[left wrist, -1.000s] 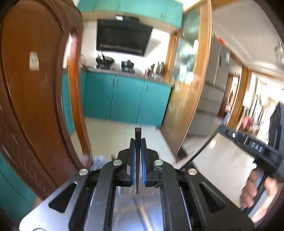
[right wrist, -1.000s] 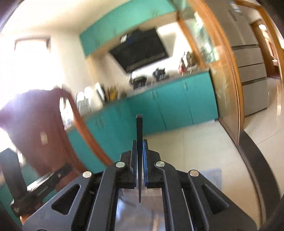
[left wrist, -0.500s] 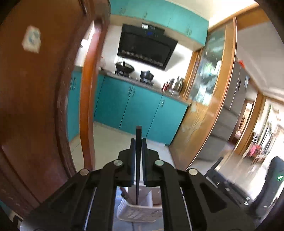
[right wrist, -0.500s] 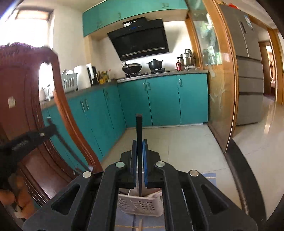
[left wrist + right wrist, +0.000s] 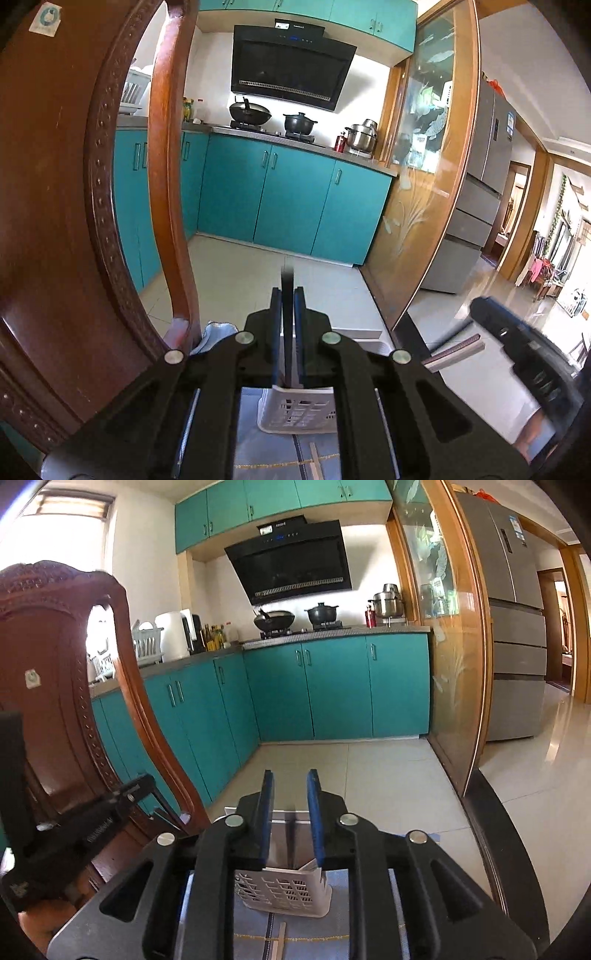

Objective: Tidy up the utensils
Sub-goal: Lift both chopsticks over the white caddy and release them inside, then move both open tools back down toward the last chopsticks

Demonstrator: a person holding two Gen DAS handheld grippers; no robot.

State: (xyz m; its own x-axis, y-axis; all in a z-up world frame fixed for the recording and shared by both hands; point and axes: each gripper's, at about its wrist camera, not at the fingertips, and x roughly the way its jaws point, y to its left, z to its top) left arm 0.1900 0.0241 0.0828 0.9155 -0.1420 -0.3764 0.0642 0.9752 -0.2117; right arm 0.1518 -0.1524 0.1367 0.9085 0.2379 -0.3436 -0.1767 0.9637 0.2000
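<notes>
Pinching an upright dark utensil (image 5: 286, 295) (tip up), left gripper (image 5: 287, 306); right gripper (image 5: 289, 794) just parted, empty.

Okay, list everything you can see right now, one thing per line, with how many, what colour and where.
white slotted plastic basket: one, white, on the table just ahead of both grippers
thin dark stick: one, black, upright
second dark stick: one, black, standing in the basket
pale flat stick: one, beige, lying in front of the basket
carved wooden chair: one, red-brown, left
base cabinets: a row, teal, far wall
range hood: one, black, above the stove
wok: one, black, on the stove
steel pot: one, silver, on the counter's right end
fridge: one, grey, right
left gripper: shut on the thin dark stick
right gripper: jaws just opening, clear of the second dark stick
</notes>
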